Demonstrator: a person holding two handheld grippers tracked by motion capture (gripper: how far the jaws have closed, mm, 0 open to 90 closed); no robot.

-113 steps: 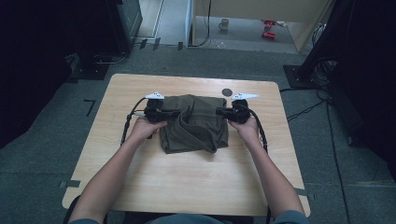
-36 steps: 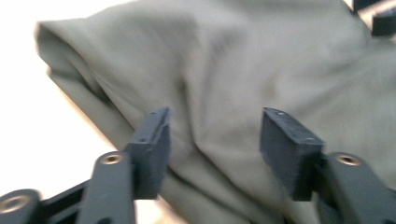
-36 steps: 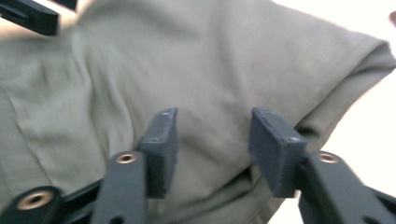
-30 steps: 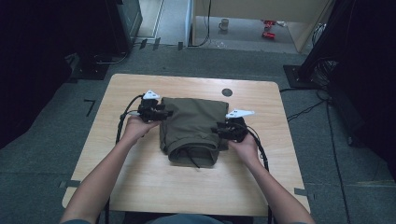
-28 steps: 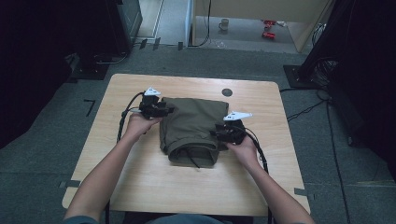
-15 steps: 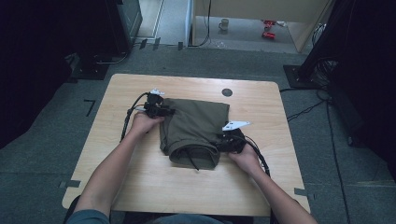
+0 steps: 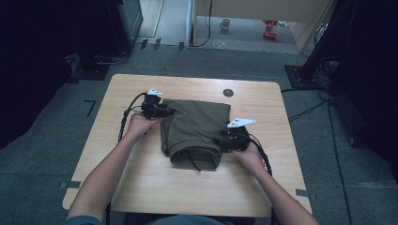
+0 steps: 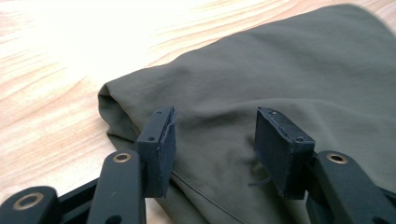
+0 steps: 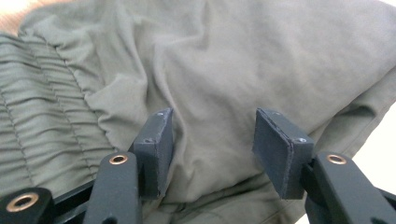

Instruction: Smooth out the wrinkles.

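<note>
Lying in the centre of the high view on the table [image 7: 141, 183], the folded olive garment [image 7: 197, 129] has the left gripper [image 7: 165, 111] at its upper left edge, jaws spread and having just been opening over the cloth. The right gripper [image 7: 224, 142] is at its lower right edge, jaws spread too, pinching nothing.

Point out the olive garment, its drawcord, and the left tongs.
olive garment [image 7: 197, 124], high view, middle of the folded cloth.
drawcord [image 7: 192, 161], high view, dark cord at the near edge.
left tongs [image 8: 215, 135], left gripper view, midway between the tips.
</note>
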